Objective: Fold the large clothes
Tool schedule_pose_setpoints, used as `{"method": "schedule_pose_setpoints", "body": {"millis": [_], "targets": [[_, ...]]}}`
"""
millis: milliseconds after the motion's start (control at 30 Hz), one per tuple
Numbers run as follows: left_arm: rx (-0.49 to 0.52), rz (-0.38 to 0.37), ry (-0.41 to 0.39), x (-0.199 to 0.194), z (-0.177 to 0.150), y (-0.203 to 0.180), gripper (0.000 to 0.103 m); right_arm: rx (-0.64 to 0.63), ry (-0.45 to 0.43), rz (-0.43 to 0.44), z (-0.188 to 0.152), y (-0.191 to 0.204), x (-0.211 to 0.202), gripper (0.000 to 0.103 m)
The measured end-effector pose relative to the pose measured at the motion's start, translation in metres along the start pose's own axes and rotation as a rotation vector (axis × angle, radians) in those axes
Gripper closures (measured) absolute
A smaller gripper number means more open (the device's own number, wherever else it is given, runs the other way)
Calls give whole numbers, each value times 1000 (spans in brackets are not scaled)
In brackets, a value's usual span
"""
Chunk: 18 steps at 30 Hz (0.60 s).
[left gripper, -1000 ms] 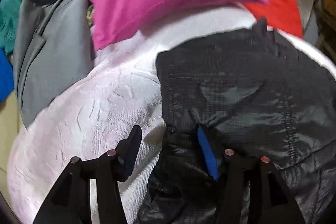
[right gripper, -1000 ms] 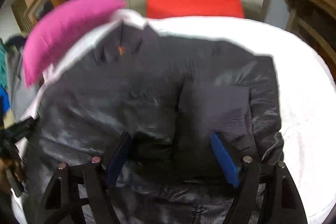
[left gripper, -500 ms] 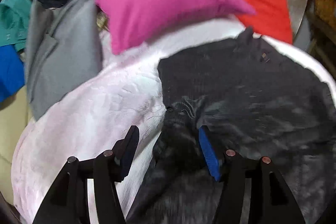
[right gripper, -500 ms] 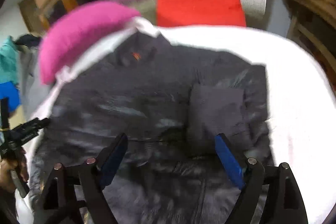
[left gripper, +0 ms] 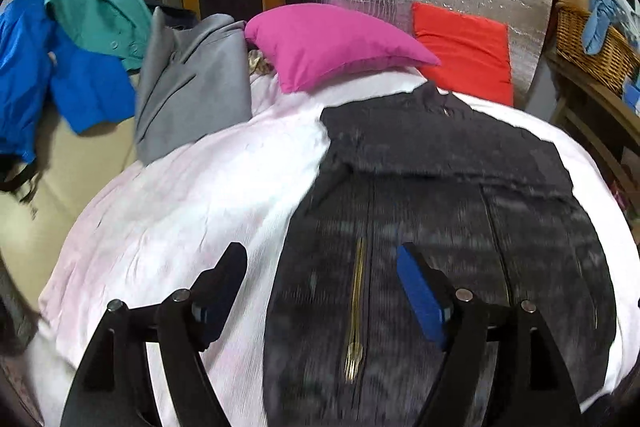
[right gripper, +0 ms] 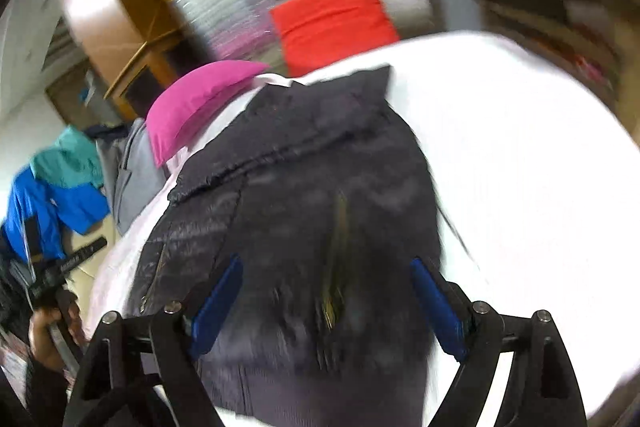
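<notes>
Nearest to the cameras, the left gripper (left gripper: 320, 291) hangs over the left edge of the black jacket (left gripper: 440, 227); its jaws have just been opening and stand apart, holding nothing. Beside it the right gripper (right gripper: 326, 297) hangs over the same jacket, its jaws also apart and empty. This jacket lies flat on the white bedspread (left gripper: 180, 211). Further back, at the head edge of the bed, lie a pink pillow (left gripper: 332, 47) and a red cushion (left gripper: 464, 55).

— We see the black jacket (left gripper: 440, 211) run off the bottom edge in both views, its hem unseen.
— And our right wrist view is smeared: the zipper (right gripper: 336, 267) blurs, the person's hand (right gripper: 52, 331) is cut at the left edge.
</notes>
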<state>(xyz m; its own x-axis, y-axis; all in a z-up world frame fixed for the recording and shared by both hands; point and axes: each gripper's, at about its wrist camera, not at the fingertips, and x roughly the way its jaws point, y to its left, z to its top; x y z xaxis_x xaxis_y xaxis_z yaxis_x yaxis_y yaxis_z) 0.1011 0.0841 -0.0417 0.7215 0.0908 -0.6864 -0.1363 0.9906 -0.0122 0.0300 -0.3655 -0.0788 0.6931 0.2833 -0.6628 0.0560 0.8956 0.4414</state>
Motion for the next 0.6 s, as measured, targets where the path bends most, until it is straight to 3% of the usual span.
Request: {"method": "schedule_pose_setpoints", "body": {"millis": [133, 467, 600], "targets": [[6, 15, 16, -14, -16, 4, 25, 88, 1, 0, -18, -27, -16, 15], [-22, 36, 30, -31, -35, 19, 25, 79, -19, 16, -26, -27, -31, 15], [-56, 20, 73, -24, -48, 34, 24, 80, 8, 11, -31, -28, -25, 15]]}}
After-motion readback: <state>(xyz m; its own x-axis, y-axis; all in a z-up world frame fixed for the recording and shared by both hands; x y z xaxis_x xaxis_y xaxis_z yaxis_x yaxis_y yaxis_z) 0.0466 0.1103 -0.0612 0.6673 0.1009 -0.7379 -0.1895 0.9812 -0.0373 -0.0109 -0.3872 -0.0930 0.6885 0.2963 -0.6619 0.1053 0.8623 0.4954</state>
